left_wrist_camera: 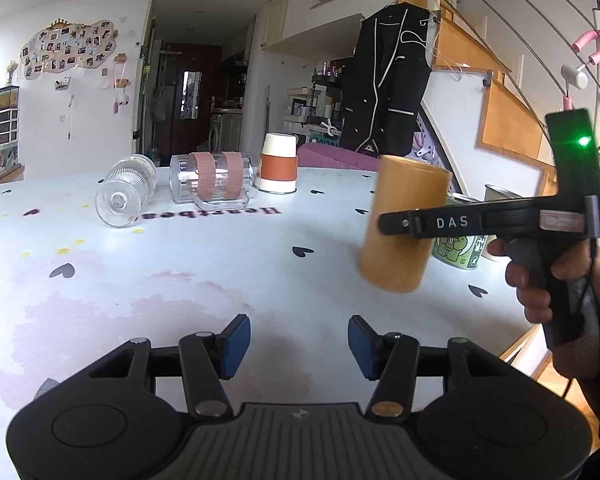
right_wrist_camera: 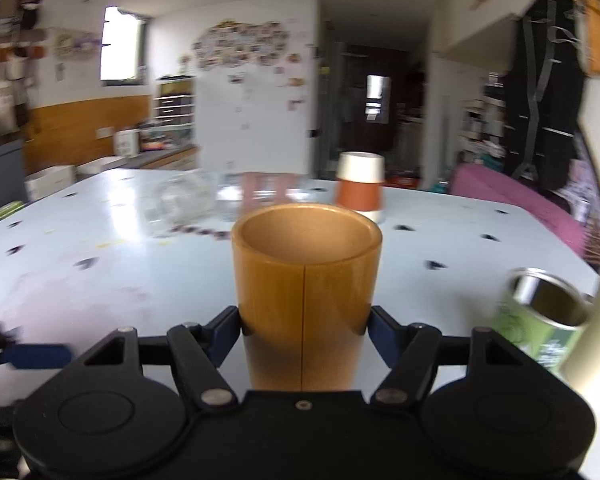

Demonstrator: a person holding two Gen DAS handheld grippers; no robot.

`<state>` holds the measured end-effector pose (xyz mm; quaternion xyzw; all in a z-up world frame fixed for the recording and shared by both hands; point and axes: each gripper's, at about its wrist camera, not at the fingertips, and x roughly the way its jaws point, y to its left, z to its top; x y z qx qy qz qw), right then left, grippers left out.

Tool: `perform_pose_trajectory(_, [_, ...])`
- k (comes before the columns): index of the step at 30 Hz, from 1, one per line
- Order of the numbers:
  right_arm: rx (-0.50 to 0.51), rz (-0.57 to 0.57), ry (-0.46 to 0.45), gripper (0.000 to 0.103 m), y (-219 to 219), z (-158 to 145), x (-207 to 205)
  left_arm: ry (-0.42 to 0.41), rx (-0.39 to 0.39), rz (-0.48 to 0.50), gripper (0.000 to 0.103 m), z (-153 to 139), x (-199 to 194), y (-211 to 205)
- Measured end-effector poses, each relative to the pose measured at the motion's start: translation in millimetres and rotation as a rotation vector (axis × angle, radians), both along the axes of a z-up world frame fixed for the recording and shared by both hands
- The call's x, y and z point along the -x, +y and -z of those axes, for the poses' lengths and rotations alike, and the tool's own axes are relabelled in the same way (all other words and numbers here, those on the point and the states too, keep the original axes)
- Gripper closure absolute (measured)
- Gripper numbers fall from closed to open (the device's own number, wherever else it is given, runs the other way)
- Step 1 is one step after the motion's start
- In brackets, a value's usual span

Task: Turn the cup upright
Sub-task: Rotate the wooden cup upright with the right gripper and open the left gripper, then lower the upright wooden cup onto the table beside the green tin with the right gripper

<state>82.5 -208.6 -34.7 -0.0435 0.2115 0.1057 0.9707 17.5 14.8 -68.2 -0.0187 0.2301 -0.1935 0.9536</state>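
A wooden cup (right_wrist_camera: 306, 280) sits between the blue pads of my right gripper (right_wrist_camera: 306, 326), mouth up, nearly upright. My right gripper is shut on it. In the left wrist view the same wooden cup (left_wrist_camera: 406, 224) is held by the right gripper (left_wrist_camera: 396, 225) slightly tilted, just above the white table (left_wrist_camera: 220, 264). My left gripper (left_wrist_camera: 299, 340) is open and empty, low over the table's near side. Its blue pad tip shows at the left edge of the right wrist view (right_wrist_camera: 40, 356).
At the back lie a ribbed glass (left_wrist_camera: 126, 188) and a clear mug with pink bands (left_wrist_camera: 214, 178) on their sides. An orange-and-white paper cup (left_wrist_camera: 279, 163) stands upside down. A green tin (right_wrist_camera: 540, 316) and a pale cylinder (right_wrist_camera: 596, 320) stand at the right.
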Motion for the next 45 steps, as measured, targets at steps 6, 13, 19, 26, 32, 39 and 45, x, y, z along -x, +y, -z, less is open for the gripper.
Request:
perform_pose_trajectory(6, [0.002, 0.136, -0.015, 0.032, -35, 4, -21, 0.011, 0.006, -0.032, 0.048, -6, -5, -1])
perform_pose_trajectory(13, [-0.018, 0.179, -0.018, 0.03, -47, 4, -23, 0.004, 0.017, -0.087, 0.035, -21, -10, -3])
perform_pose_trajectory(19, [-0.058, 0.187, -0.06, 0.012, -53, -18, 3, -0.02, 0.034, -0.131, 0.026, -44, -7, -3])
perform_pose_trajectory(26, [-0.075, 0.183, -0.097, 0.012, -56, -35, 38, -0.073, -0.006, -0.199, 0.006, -63, 3, -11])
perform_pose_trajectory(32, [-0.065, 0.184, -0.113, 0.01, -56, -38, 68, -0.099, -0.041, -0.234, 0.0, -68, 10, -16])
perform_pose_trajectory(39, [-0.059, 0.193, -0.139, 0.004, -55, -43, 93, -0.102, -0.061, -0.229, 0.0, -66, 16, -26])
perform_pose_trajectory(45, [-0.052, 0.204, -0.138, 0.001, -56, -42, 101, -0.108, -0.066, -0.241, 0.0, -65, 18, -27])
